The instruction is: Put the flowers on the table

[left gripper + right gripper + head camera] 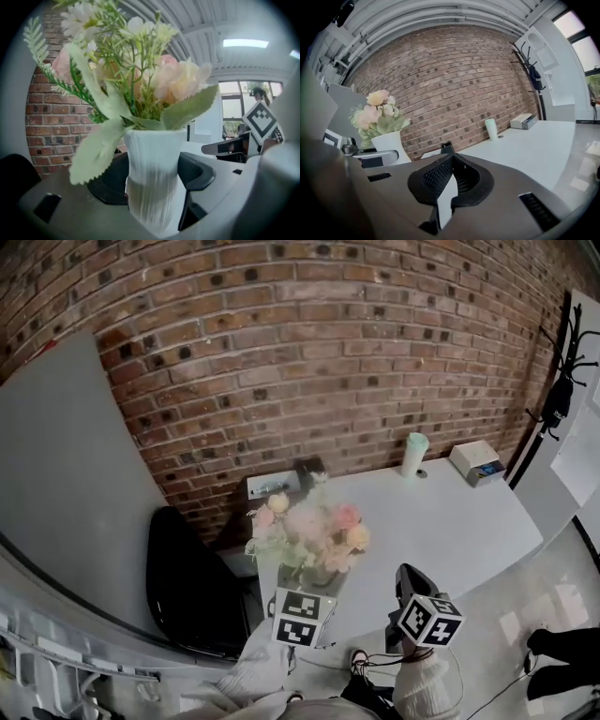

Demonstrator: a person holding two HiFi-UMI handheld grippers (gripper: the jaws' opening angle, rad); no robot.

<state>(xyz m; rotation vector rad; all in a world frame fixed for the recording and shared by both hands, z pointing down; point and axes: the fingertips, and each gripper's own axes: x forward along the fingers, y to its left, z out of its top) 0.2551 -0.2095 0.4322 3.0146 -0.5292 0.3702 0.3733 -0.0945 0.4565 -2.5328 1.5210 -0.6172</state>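
Backdrop: brick wall (281, 334) rose behind white table (450, 521).
Left gripper (157, 187): clamped on vase (152, 154) of flowers (140, 70).
Right gripper (449, 183): pinched together, empty.
Risk: top-heavy vase could topple if released tilted.

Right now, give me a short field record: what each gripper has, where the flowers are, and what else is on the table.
left gripper: shut on the white vase
vase contents: pink and cream flowers
right gripper: shut, empty
vase position: over the table at its near left corner, contact unclear
far side of table: cup, box
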